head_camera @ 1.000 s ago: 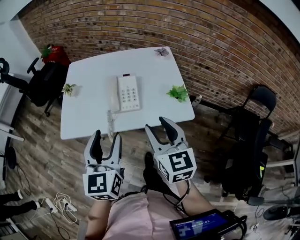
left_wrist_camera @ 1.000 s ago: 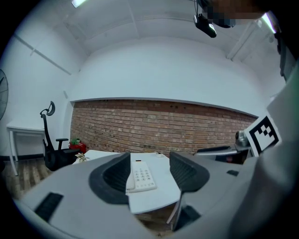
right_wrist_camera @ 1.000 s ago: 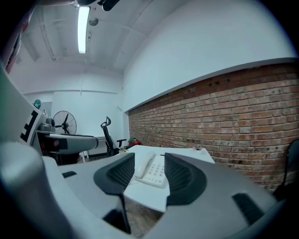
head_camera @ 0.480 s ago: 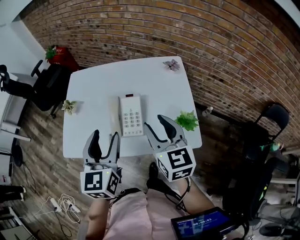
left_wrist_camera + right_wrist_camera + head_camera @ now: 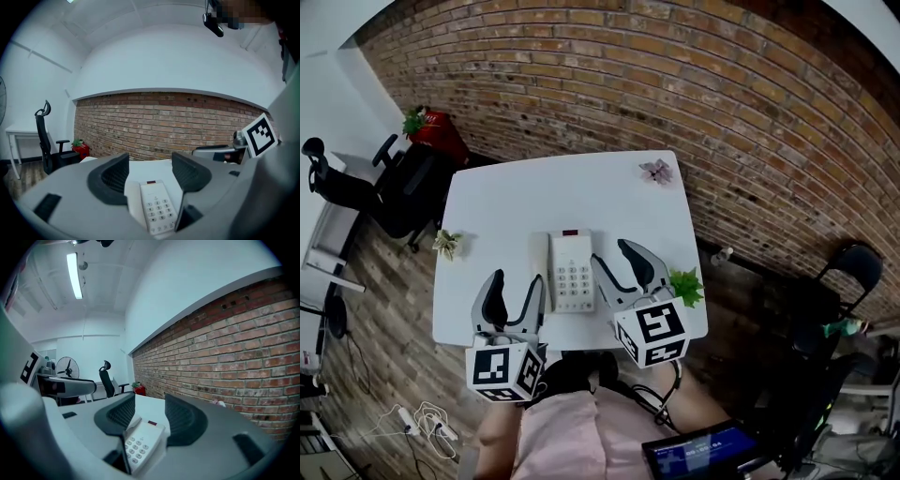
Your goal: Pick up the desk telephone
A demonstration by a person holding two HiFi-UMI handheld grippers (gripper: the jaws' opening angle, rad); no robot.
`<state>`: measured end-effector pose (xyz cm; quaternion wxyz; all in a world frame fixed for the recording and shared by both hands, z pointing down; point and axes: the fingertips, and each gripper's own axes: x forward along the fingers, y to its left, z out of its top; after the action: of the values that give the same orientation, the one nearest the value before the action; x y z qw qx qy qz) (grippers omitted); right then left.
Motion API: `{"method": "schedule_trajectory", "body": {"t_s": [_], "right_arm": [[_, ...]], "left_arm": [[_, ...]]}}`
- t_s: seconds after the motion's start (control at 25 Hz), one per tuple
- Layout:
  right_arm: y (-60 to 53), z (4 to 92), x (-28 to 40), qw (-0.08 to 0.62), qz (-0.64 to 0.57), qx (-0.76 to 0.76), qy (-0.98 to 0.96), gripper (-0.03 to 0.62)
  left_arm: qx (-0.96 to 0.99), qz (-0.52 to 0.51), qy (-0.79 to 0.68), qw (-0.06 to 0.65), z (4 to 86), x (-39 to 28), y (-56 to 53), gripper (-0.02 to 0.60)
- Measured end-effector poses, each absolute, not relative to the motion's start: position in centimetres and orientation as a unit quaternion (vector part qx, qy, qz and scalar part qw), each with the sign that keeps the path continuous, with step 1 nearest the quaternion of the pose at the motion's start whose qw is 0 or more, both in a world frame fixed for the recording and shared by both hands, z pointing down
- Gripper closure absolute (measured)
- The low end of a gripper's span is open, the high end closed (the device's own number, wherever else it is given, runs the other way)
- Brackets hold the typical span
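The white desk telephone (image 5: 572, 272) lies near the front of the white table (image 5: 506, 202), handset on its left, keypad facing up. My left gripper (image 5: 516, 292) hovers over the table's front edge, just left of the phone. Its jaws have just been opening and nothing is between them. My right gripper (image 5: 617, 265) is open just right of the phone, apart from it. In the left gripper view the telephone (image 5: 157, 208) shows low ahead beyond the left gripper (image 5: 150, 171). The right gripper view has the telephone (image 5: 140, 441) below the right gripper (image 5: 152, 416).
Small plants stand on the table: one at the left edge (image 5: 446, 244), a green one at the front right (image 5: 685, 286), a pinkish one at the far right corner (image 5: 657, 171). A black office chair (image 5: 389, 187) stands left, a brick wall (image 5: 722, 103) behind, and cables (image 5: 427, 417) lie on the floor.
Both grippers have come forward from in front of the table to its front edge, and now flank the phone. The left jaws stand slightly wider.
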<state>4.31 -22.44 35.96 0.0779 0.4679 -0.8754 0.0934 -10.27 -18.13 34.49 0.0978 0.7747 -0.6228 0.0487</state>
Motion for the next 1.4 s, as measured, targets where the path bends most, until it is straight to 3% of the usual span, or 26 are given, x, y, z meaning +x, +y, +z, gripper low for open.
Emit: {"method": "schedule_trajectory", "body": {"t_s": [0.64,1.12,1.4], "right_arm": [[-30.0,44.3,1.9,0.149,0.162,0.477,-0.851,0.376],[-29.7,55.0,0.5,0.206,0.285,0.450,-0.820,0.316],[-29.6,56.7,0.0,0.177,0.346,0.428,-0.816,0.298]], "left_arm": [[0.793,0.093,-0.568,0.201,43.7,-11.9,-27.9,0.249],[0.784,0.146,-0.488,0.355,55.2,-10.8,-28.7,0.171],[0.787,0.141,-0.434,0.416,57.2,-10.0,-29.2,0.155]]}}
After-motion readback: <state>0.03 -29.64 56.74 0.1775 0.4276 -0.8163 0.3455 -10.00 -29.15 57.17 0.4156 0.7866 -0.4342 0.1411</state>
